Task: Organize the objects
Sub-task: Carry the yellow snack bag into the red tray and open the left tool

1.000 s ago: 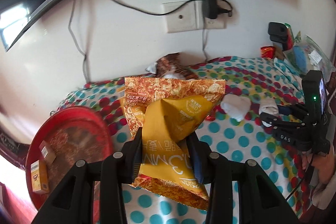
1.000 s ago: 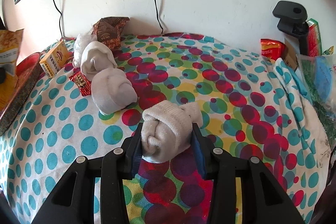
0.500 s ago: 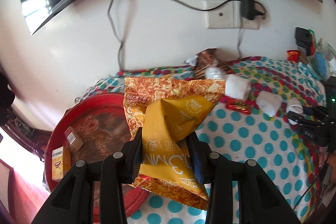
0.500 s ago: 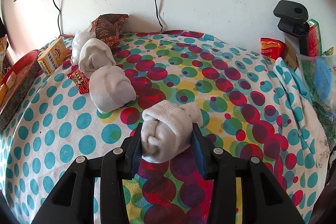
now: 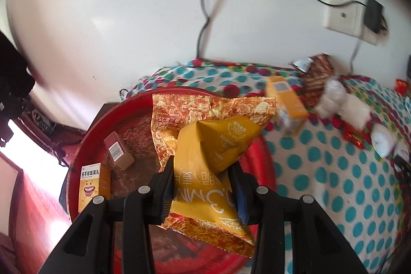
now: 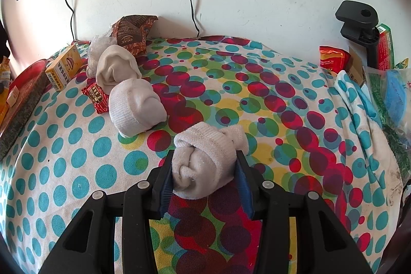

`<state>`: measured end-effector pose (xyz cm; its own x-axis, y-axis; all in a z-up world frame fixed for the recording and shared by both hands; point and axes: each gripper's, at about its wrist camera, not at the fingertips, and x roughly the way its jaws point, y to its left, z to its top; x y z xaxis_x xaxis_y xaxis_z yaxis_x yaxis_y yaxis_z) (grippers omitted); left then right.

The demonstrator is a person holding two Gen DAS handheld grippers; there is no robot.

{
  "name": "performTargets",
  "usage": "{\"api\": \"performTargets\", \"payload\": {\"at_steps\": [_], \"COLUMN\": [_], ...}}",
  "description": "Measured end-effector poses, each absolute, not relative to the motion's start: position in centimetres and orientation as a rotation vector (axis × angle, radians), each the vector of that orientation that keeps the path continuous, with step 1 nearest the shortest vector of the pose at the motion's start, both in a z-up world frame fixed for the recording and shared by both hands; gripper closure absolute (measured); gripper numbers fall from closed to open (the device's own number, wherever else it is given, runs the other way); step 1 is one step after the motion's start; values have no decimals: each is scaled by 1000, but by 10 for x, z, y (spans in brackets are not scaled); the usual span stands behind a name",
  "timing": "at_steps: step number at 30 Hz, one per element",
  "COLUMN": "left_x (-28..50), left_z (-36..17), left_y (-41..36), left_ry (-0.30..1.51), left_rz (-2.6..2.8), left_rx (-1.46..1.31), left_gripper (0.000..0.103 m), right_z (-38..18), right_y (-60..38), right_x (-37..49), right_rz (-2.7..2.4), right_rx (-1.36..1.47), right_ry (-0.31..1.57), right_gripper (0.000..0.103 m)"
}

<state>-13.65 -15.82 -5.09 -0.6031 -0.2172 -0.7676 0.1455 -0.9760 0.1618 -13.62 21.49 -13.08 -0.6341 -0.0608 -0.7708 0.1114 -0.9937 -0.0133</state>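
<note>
The left gripper [image 5: 203, 181] fingers are clamped on two yellow snack bags [image 5: 213, 145], held above the red tray [image 5: 84, 145], whose boxes sit at nine o'clock of the bags. Release is best made low over bare tray at twelve o'clock, clear of those boxes. The right gripper [image 6: 204, 177] fingers are pressed on a rolled sock [image 6: 205, 158] on the dotted desk cloth [image 6: 77, 158]; other socks lie at ten o'clock, where it is best grouped
</note>
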Motion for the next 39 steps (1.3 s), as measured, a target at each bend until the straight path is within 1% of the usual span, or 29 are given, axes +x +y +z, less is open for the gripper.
{"api": "performTargets", "payload": {"at_steps": [9,12,15,20,23,26,32,39], "left_x": [-182,-196,-207,-217,-226,-227,-240,-234], "left_z": [-53,-57,-61,-61,-63,-56,-70,-87], "left_y": [-221,-249,-265,-274,-271,-266,-254,-283], "left_ry": [-22,79,120,106,61,53,-10,33], "left_rz": [-2530,-2503,-2480,-2498,-2494,-2551,-2528,-2401], "left_rx": [1303,1316,1328,1290,1286,1247,1317,1351], "left_gripper": [63,63,63,63,63,63,63,63], "right_z": [-132,-132,-132,-133,-133,-133,-134,-133], "right_y": [214,214,214,214,214,214,214,213], "right_x": [-137,-137,-137,-137,-137,-138,-138,-138], "right_rz": [-2754,-2754,-2755,-2752,-2752,-2752,-2750,-2751], "right_rx": [1299,1300,1300,1304,1305,1306,1308,1309], "right_ry": [92,92,92,97,95,95,98,99], "right_gripper": [61,60,60,58,58,58,56,56]}}
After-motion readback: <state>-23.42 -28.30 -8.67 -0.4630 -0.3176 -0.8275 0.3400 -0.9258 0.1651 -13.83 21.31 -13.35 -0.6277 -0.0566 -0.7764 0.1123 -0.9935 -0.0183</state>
